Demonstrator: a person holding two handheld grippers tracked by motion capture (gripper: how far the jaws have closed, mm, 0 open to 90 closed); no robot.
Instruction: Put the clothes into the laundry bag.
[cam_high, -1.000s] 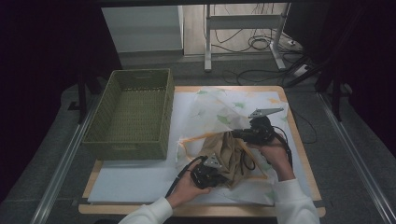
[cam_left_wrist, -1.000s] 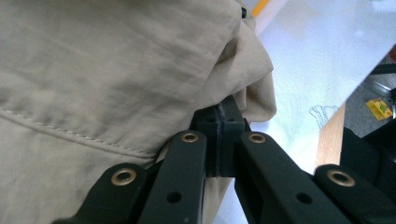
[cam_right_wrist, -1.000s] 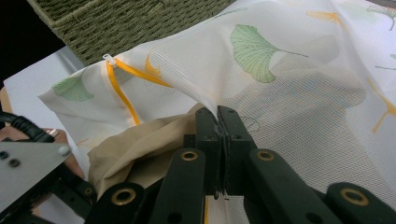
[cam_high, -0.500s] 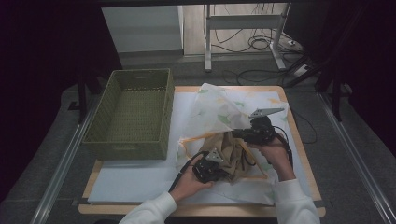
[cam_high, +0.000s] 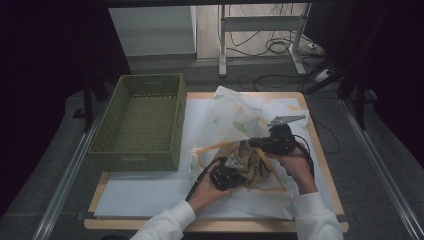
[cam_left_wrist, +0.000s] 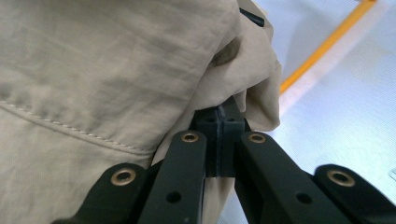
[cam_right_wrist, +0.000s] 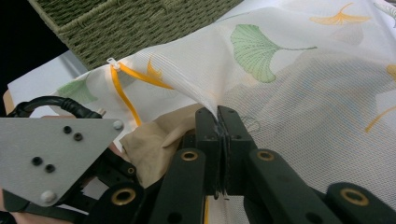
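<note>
Just right of the frame's centre in the high view, a white mesh laundry bag printed with green and yellow ginkgo leaves (cam_high: 235, 120) rises like a tent over a crumpled beige cotton garment (cam_high: 252, 162) on the white-covered bench (cam_high: 145, 192). The right tool (cam_high: 256, 142) has its jaws closed flat on the bag's upper mesh layer; in the right gripper view the fabric fans up and away from the pinched tips (cam_right_wrist: 219, 116), so this tool is holding the mouth open and high. An orange zip tape (cam_right_wrist: 122, 93) edges that opening at the left of that view.

The left tool (cam_high: 235, 170), lower and nearer the bottom of the frame, is clamped shut on a fold of the garment; in the left gripper view the beige cloth (cam_left_wrist: 116, 70) bulges over and past the closed tips (cam_left_wrist: 219, 126).

The garment lies directly under the lifted flap, its bulk stretching from the left tool toward the right one, so the left hand is the nearer and the likely one to push it deeper into the bag. An olive-green woven basket (cam_high: 145, 120) stands apart at the left.
</note>
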